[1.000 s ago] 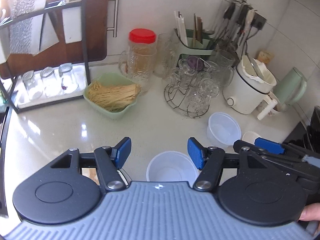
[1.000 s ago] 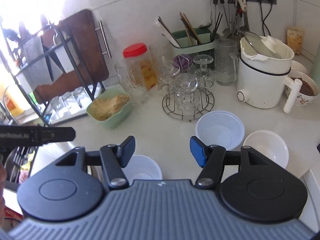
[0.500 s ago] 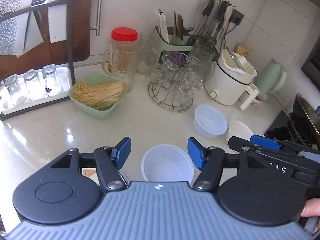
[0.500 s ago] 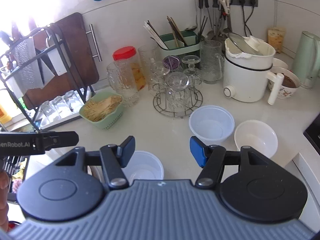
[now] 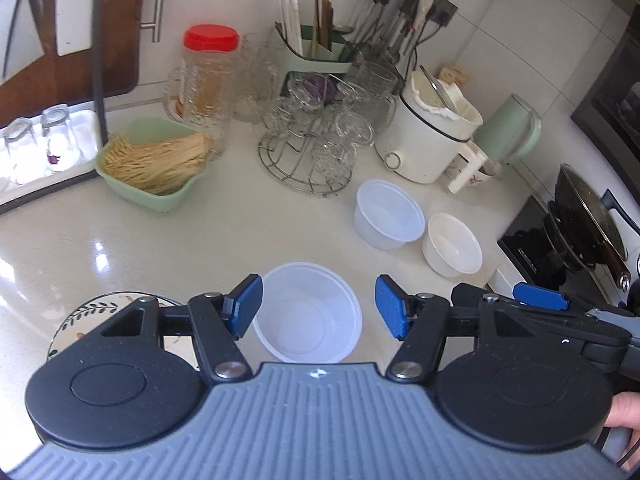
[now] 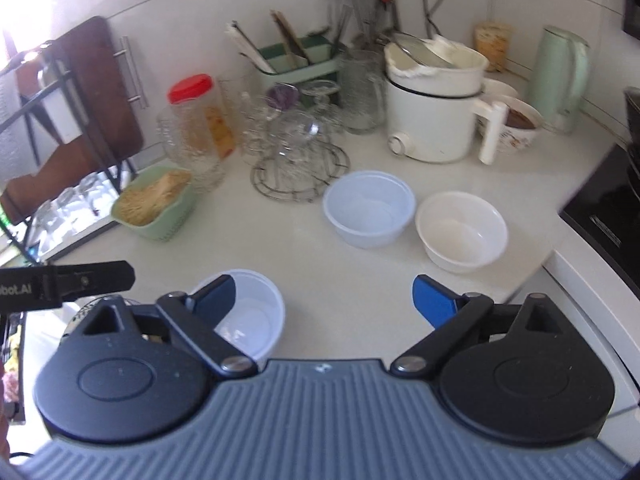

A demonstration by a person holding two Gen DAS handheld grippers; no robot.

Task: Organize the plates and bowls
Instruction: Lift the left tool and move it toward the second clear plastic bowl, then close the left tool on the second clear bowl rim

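Three bowls stand on the white counter. A clear plastic bowl (image 5: 308,312) sits nearest, right below my open left gripper (image 5: 318,306); it also shows in the right wrist view (image 6: 248,312). A second clear bowl (image 5: 388,214) (image 6: 368,214) and a white bowl (image 5: 452,244) (image 6: 460,236) stand side by side farther right. A patterned plate (image 5: 96,316) lies at the near left, partly hidden by the left gripper. My right gripper (image 6: 324,300) is open and empty above the counter's front edge.
A green basket of noodles (image 5: 154,164), a red-lidded jar (image 5: 208,76), a wire rack of glasses (image 5: 312,140), a white electric pot (image 5: 432,136), a green kettle (image 5: 512,128) and a utensil holder line the back. A stove with a wok (image 5: 580,220) is at the right.
Both grippers have pulled back and turned right, so the two far bowls sit nearer the view centre. The right gripper's jaws have opened wider. Nothing was picked up.
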